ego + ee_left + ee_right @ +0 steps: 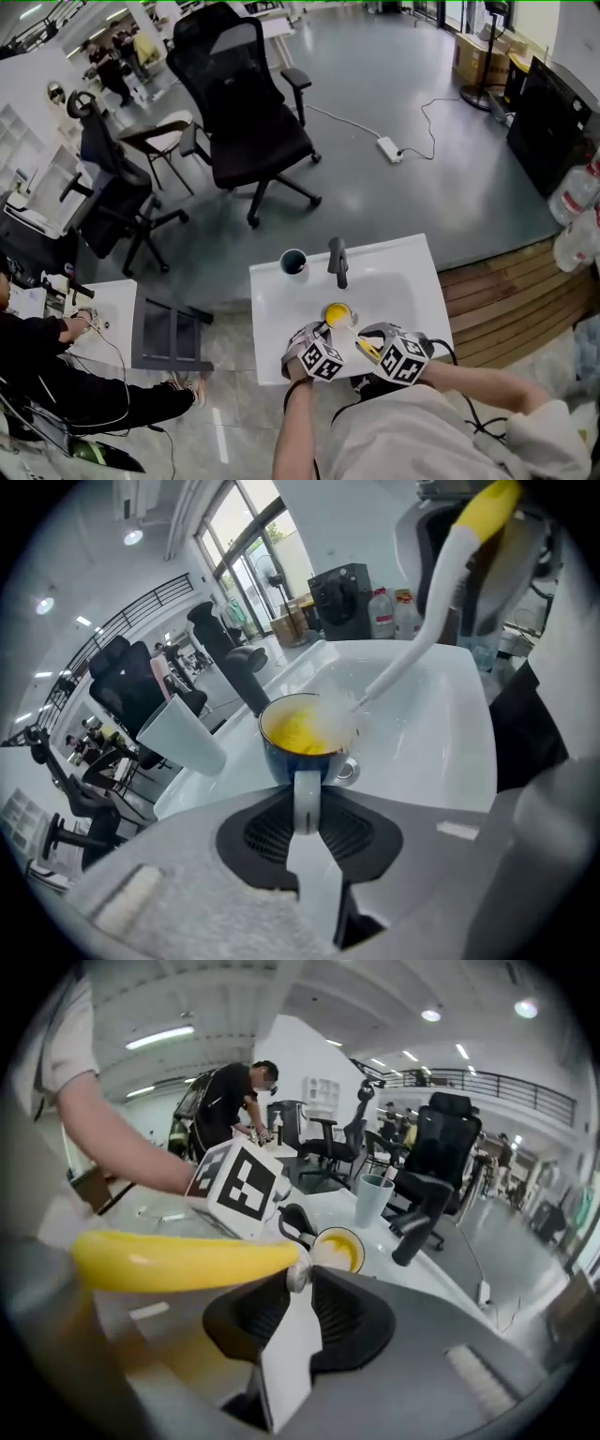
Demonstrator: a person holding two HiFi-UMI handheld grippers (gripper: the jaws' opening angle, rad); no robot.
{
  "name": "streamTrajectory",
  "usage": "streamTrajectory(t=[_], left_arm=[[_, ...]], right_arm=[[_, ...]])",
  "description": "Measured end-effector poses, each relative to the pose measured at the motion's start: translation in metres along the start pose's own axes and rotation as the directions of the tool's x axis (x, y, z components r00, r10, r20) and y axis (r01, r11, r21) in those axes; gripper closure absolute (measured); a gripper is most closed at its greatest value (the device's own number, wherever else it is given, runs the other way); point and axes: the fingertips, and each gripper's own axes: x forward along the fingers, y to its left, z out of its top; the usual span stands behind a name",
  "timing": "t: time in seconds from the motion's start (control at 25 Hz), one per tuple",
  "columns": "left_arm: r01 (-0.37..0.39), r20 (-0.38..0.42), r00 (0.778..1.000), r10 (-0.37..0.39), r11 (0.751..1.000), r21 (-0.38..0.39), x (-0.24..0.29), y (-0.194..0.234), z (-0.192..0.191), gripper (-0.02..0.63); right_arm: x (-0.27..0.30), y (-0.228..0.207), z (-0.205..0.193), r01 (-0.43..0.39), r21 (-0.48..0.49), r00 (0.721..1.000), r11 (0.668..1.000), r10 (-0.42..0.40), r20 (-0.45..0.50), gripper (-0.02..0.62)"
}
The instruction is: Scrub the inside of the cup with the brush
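Note:
A cup (337, 312), blue outside and yellow inside, sits low in the white sink (412, 291). My left gripper (307, 803) is shut on its white handle, and the cup (302, 731) is upright just beyond the jaws. The brush (427, 621) has a white shaft and a yellow grip. It slants down from the upper right, and its bristle end is inside the cup. My right gripper (298, 1274) is shut on the yellow brush handle (178, 1260), which lies across that view to the left. The cup (339, 1249) lies past the right jaws.
A pale blue tumbler (292, 262) stands on the sink's back left rim beside the black faucet (337, 261). Black office chairs (246, 122) and a power strip (390, 148) are on the floor beyond. A seated person (56, 366) is at a desk to the left.

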Motion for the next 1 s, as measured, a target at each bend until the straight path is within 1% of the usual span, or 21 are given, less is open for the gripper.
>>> streamTrajectory(t=[0.08, 0.12, 0.16, 0.2, 0.24, 0.28, 0.32, 0.44, 0.48, 0.52, 0.56, 0.64, 0.72, 0.76, 0.84, 0.88, 0.92, 0.96, 1.0], left_arm=[[0.018, 0.001, 1.0, -0.018, 0.999, 0.027, -0.003, -0.001, 0.0, 0.549], [0.025, 0.004, 1.0, -0.026, 0.999, 0.038, -0.004, -0.001, 0.001, 0.549], [0.036, 0.006, 0.999, -0.036, 0.998, 0.051, -0.006, -0.002, 0.002, 0.549], [0.05, 0.006, 0.999, -0.05, 0.996, 0.069, -0.007, -0.003, 0.003, 0.549], [0.065, 0.002, 0.998, -0.066, 0.993, 0.095, -0.008, -0.006, 0.003, 0.549], [0.079, -0.003, 0.997, -0.079, 0.989, 0.126, -0.009, -0.008, 0.003, 0.549], [0.09, -0.008, 0.996, -0.09, 0.983, 0.158, -0.01, -0.01, 0.002, 0.548], [0.117, -0.016, 0.993, -0.117, 0.966, 0.228, -0.013, -0.014, 0.003, 0.549], [0.127, -0.021, 0.992, -0.126, 0.959, 0.255, -0.013, -0.016, 0.003, 0.549], [0.136, -0.031, 0.991, -0.133, 0.948, 0.289, -0.014, -0.019, 0.003, 0.548], [0.146, -0.046, 0.989, -0.138, 0.932, 0.332, -0.015, -0.023, 0.002, 0.548], [0.174, -0.084, 0.985, -0.152, 0.89, 0.422, -0.017, -0.031, -0.001, 0.548], [0.204, -0.11, 0.979, -0.173, 0.856, 0.476, -0.019, -0.038, -0.004, 0.548], [0.217, -0.118, 0.976, -0.182, 0.841, 0.495, -0.02, -0.04, -0.004, 0.548], [0.236, -0.138, 0.972, -0.192, 0.806, 0.543, -0.021, -0.043, -0.003, 0.548], [0.245, -0.15, 0.97, -0.194, 0.783, 0.571, -0.021, -0.043, -0.002, 0.548], [0.255, -0.164, 0.967, -0.195, 0.759, 0.599, -0.022, -0.044, -0.001, 0.548], [0.265, -0.179, 0.964, -0.196, 0.735, 0.624, -0.022, -0.045, -0.001, 0.548], [0.275, -0.191, 0.961, -0.198, 0.713, 0.645, -0.022, -0.046, -0.001, 0.548]], right_arm=[[-0.004, -0.006, -0.003, -0.016, -0.113, 1.0, 0.994, 0.013, -0.026, 0.526], [-0.006, -0.008, -0.003, -0.026, -0.181, 0.999, 0.983, 0.019, -0.041, 0.528], [-0.007, -0.008, -0.003, -0.03, -0.262, 0.998, 0.965, 0.016, -0.058, 0.528], [-0.009, -0.009, -0.004, -0.026, -0.354, 0.997, 0.935, 0.0, -0.074, 0.528], [-0.011, -0.011, -0.004, -0.018, -0.451, 0.996, 0.893, -0.025, -0.089, 0.541], [-0.011, -0.013, -0.004, -0.015, -0.538, 0.994, 0.843, -0.048, -0.103, 0.551], [-0.012, -0.015, -0.004, -0.023, -0.604, 0.992, 0.797, -0.059, -0.115, 0.555], [-0.015, -0.016, -0.002, -0.085, -0.72, 0.988, 0.689, -0.037, -0.152, 0.557], [-0.016, -0.015, -0.002, -0.109, -0.76, 0.986, 0.641, -0.028, -0.165, 0.557], [-0.017, -0.014, -0.004, -0.132, -0.802, 0.984, 0.582, -0.024, -0.179, 0.557], [-0.018, -0.013, -0.008, -0.155, -0.845, 0.981, 0.511, -0.023, -0.194, 0.557], [-0.021, -0.007, -0.014, -0.2, -0.916, 0.975, 0.348, -0.022, -0.222, 0.557], [-0.027, 0.003, -0.015, -0.238, -0.952, 0.97, 0.192, -0.009, -0.245, 0.557], [-0.027, 0.006, -0.016, -0.24, -0.965, 0.97, 0.103, -0.01, -0.242, 0.557], [-0.027, 0.011, -0.017, -0.232, -0.968, 0.973, -0.099, -0.019, -0.231, 0.557], [-0.028, 0.014, -0.017, -0.231, -0.952, 0.973, -0.2, -0.022, -0.231, 0.557], [-0.029, 0.017, -0.018, -0.231, -0.928, 0.972, -0.293, -0.023, -0.234, 0.557], [-0.029, 0.021, -0.019, -0.23, -0.901, 0.971, -0.367, -0.023, -0.239, 0.557], [-0.029, 0.024, -0.02, -0.232, -0.88, 0.969, -0.415, -0.021, -0.245, 0.557]])
